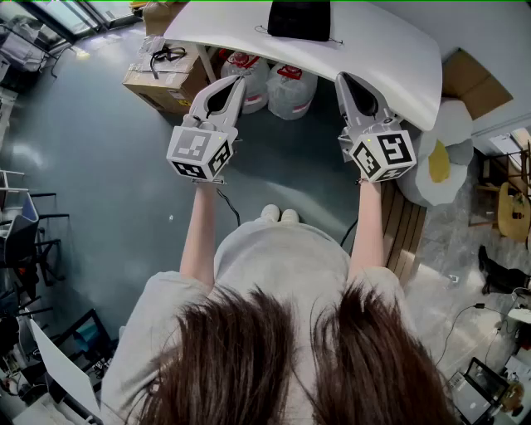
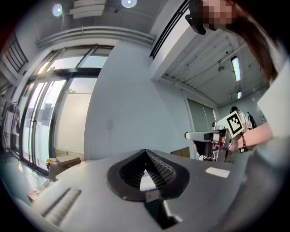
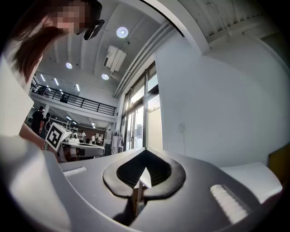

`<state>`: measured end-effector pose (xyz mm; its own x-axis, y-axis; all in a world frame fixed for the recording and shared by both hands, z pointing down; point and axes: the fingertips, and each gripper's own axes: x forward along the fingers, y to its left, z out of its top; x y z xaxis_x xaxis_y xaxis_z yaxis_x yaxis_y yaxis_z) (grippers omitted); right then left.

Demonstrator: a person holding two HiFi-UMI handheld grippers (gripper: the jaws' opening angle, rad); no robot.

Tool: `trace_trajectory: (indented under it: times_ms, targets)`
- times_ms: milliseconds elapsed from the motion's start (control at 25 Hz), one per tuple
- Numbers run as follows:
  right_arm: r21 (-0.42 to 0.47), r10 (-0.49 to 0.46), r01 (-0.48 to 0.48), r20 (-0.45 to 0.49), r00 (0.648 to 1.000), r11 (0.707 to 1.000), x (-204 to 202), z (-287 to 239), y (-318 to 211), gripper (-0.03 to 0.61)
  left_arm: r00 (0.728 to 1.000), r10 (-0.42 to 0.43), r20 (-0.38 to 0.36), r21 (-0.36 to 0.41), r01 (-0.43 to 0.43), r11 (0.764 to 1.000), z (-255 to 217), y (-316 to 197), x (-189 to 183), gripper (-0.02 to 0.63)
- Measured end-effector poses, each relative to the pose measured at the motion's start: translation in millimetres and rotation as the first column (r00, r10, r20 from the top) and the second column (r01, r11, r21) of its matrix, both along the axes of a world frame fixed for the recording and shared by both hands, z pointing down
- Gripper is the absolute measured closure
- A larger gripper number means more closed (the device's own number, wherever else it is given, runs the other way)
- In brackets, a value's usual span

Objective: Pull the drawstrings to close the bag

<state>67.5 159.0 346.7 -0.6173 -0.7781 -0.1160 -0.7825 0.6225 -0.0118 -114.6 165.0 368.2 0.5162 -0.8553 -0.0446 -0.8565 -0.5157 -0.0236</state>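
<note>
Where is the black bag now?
The black bag sits top centre in the head view, on the white table, cut off by the frame's upper edge.

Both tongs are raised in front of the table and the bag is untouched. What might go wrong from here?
1. The left tongs and right tongs are both shut and empty; reaching in like that would likely shove the black bag rather than grip.
2. The drawstrings are thin and faint beside the bag, so a grab may miss or pinch fabric instead.
</note>
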Motion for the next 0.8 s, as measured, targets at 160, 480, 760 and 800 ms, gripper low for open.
trace_trajectory:
  times_ms: [160, 480, 760, 800]
  targets:
    - [0.005, -0.001, 0.001, 0.001, 1.0, 1.0, -0.5, 3.4, -7.9, 0.566, 1.0, -0.003, 0.0, 0.006, 0.003, 1.0, 2.6, -7.6, 0.1, 0.621]
    - [0.004, 0.002, -0.002, 0.014, 1.0, 1.0, 2.0, 2.8, -11.0, 0.566, 1.0, -0.009, -0.002, 0.004, 0.009, 1.0, 3.3, -9.6, -0.9, 0.621]
    - [-0.004, 0.03, -0.03, 0.042, 0.999, 1.0, 16.3, 3.9, -16.5, 0.566, 0.999, -0.038, -0.014, 0.012, 0.039, 0.999, 2.4, -12.1, -4.4, 0.621]
    - [-0.006, 0.032, -0.032, 0.046, 0.998, 0.999, 18.6, 3.8, -17.9, 0.566, 0.999, -0.045, -0.018, 0.015, 0.045, 0.999, 1.3, -12.8, -4.9, 0.621]
